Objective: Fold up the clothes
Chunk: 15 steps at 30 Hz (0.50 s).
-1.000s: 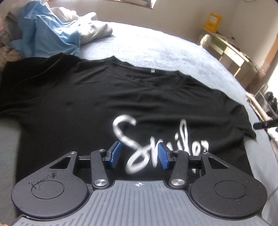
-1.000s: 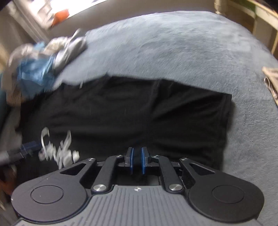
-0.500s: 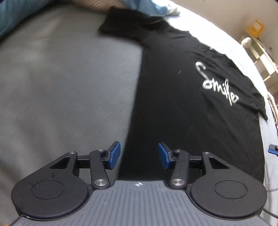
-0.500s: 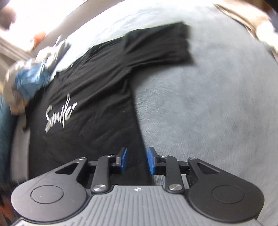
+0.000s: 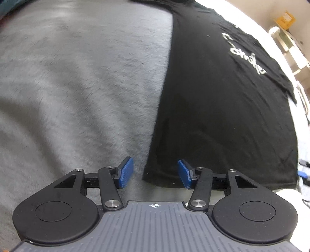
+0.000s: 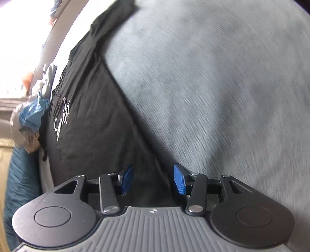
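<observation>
A black T-shirt (image 5: 222,116) with white script lettering (image 5: 244,52) lies spread flat on a grey blanket (image 5: 77,87). My left gripper (image 5: 155,173) hovers over the shirt's lower left hem corner. Its jaws are opening, and the corner lies below the gap with neither pad touching it. In the right wrist view the same T-shirt (image 6: 93,126) runs up and to the left, its lettering (image 6: 62,118) at the left. My right gripper (image 6: 153,179) hangs over the shirt's side edge where it meets the blanket (image 6: 213,87). Its jaws are opening, with nothing pressed between the blue pads.
A heap of blue and grey clothes (image 6: 31,116) sits beyond the shirt's collar end, at the left of the right wrist view. Pale furniture (image 5: 286,38) and a yellow object (image 5: 284,18) stand past the bed's far edge. Grey blanket surrounds the shirt.
Both grippers travelled from the shirt's chest and sleeve down to its lower hem. The right jaws went from nearly shut to open. The left jaws widened slightly.
</observation>
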{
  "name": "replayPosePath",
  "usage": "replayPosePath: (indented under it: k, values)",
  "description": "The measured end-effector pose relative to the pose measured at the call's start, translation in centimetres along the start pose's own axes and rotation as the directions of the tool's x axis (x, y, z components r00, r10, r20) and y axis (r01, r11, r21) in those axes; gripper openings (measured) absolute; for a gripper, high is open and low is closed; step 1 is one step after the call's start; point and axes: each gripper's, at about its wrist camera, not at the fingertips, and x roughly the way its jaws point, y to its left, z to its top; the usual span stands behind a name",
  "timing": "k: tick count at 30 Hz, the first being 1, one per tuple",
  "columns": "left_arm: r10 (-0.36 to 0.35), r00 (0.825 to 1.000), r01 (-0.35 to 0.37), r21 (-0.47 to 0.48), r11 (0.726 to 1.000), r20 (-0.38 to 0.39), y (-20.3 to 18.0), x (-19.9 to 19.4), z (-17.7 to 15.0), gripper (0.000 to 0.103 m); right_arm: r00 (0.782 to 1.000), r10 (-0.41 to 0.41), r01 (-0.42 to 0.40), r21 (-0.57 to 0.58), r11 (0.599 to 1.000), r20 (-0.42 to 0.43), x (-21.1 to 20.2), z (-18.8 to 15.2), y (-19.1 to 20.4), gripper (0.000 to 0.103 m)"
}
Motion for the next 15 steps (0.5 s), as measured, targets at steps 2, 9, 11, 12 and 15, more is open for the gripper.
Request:
replayPosePath:
  k: [2, 9, 11, 12, 15]
  values:
    - [-0.002, 1.0, 0.002, -0.007, 1.0, 0.023, -0.1, -0.2, 0.0, 0.051, 1.0, 0.011, -0.012, 0.026, 1.0, 0.018, -0.5, -0.4, -0.5, 0.048]
    - [-0.009, 0.997, 0.006, 0.03, 1.0, 0.083, -1.1, -0.4, 0.3, 0.05, 0.993, 0.057, -0.069, 0.118, 0.991, 0.101, -0.2, 0.4, -2.2, 0.048]
    - [-0.002, 0.998, 0.0, 0.032, 0.999, 0.068, -1.2, 0.1, 0.1, 0.047, 0.992, 0.087, -0.099, 0.144, 0.985, 0.091, 0.3, 0.0, -2.7, 0.048]
    - [-0.003, 0.998, 0.001, 0.034, 0.999, 0.059, -1.3, 0.3, 0.0, 0.046, 0.991, 0.1, -0.112, 0.156, 0.981, 0.084, 0.5, -0.3, -3.0, 0.048]
    - [-0.01, 0.999, 0.008, 0.052, 0.999, 0.044, -1.5, 0.5, -0.3, 0.046, 0.991, 0.124, -0.132, 0.172, 0.976, 0.059, 0.8, -1.1, -3.4, 0.048]
